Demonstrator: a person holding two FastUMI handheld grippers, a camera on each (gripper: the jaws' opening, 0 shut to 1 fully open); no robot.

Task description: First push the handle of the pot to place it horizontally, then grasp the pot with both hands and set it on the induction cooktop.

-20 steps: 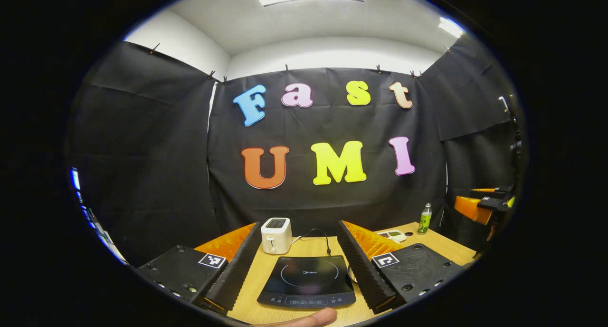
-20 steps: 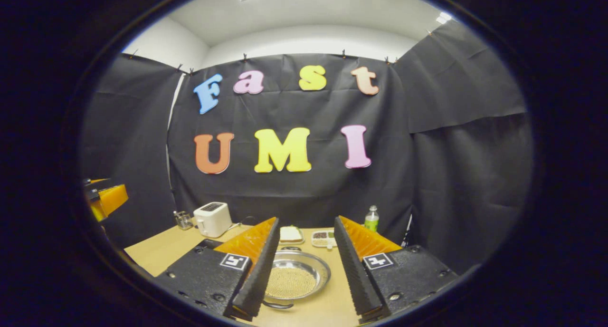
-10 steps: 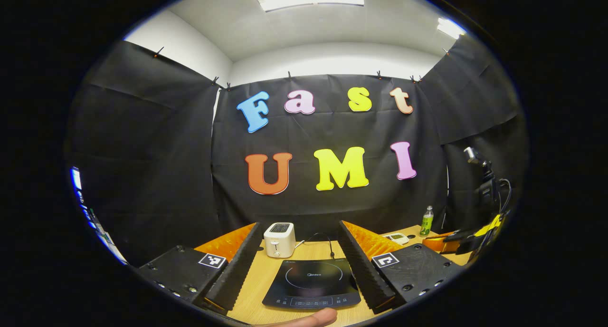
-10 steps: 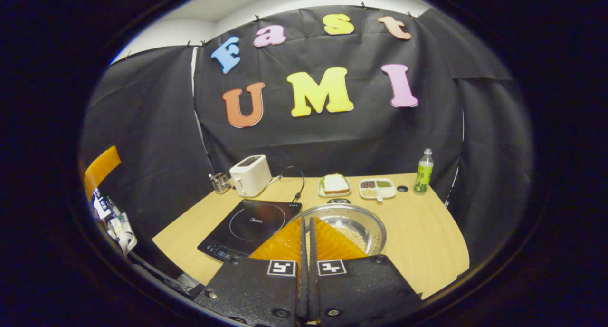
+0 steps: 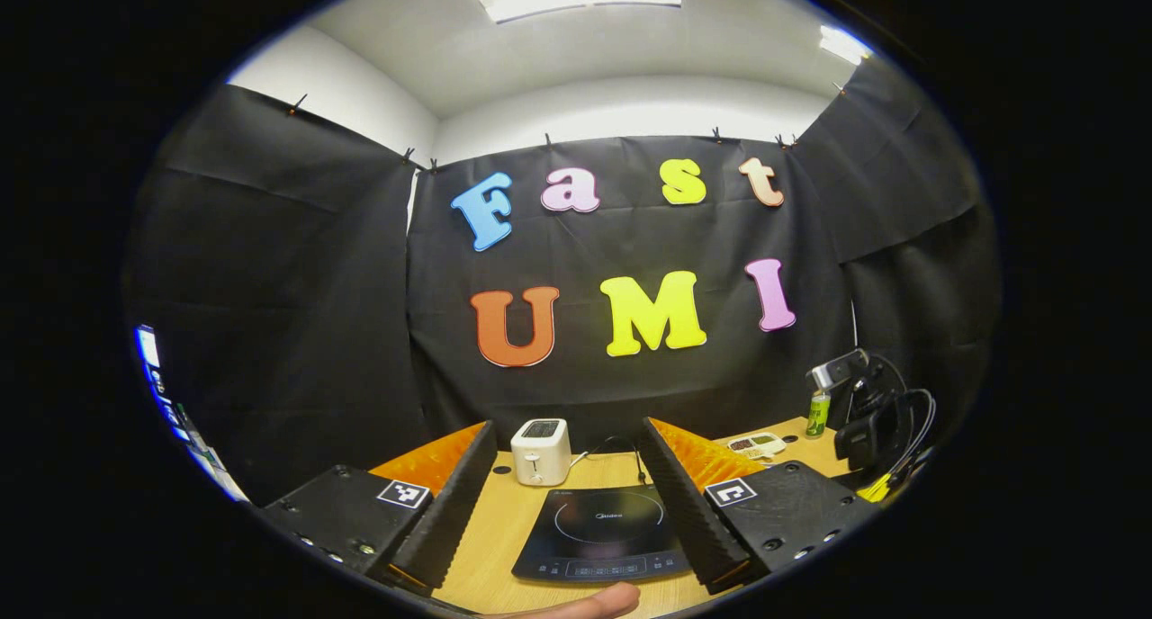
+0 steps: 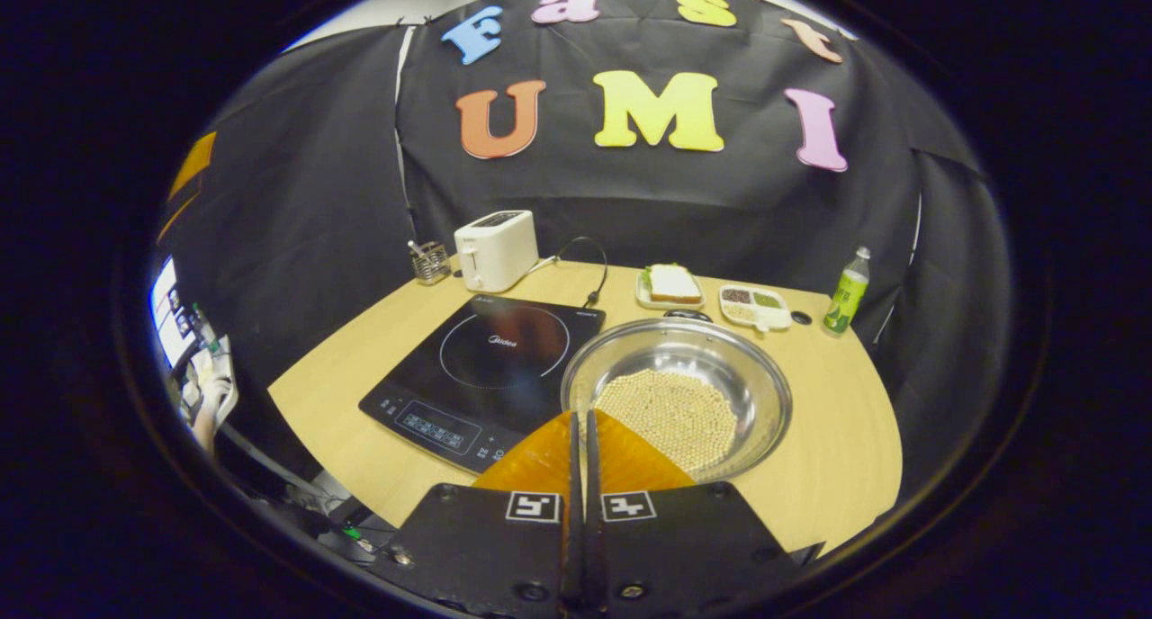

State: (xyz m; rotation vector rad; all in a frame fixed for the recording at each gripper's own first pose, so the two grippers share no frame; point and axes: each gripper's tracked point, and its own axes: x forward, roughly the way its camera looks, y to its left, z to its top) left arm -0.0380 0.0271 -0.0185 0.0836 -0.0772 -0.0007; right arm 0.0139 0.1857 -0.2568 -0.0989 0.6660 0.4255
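Right gripper had its fingers pressed together, poised above the near rim of the pot, which sat just ahead, beside the induction cooktop. Handle not discernible. Left gripper was spread, facing the cooktop, farther from the pot.

Pot sits right of cooktop, touching.

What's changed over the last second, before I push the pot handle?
The right gripper closed its fingers, rose and tipped down over the pot; it grips nothing. The left gripper stayed open, facing the induction cooktop. The pot and the toaster have not moved.
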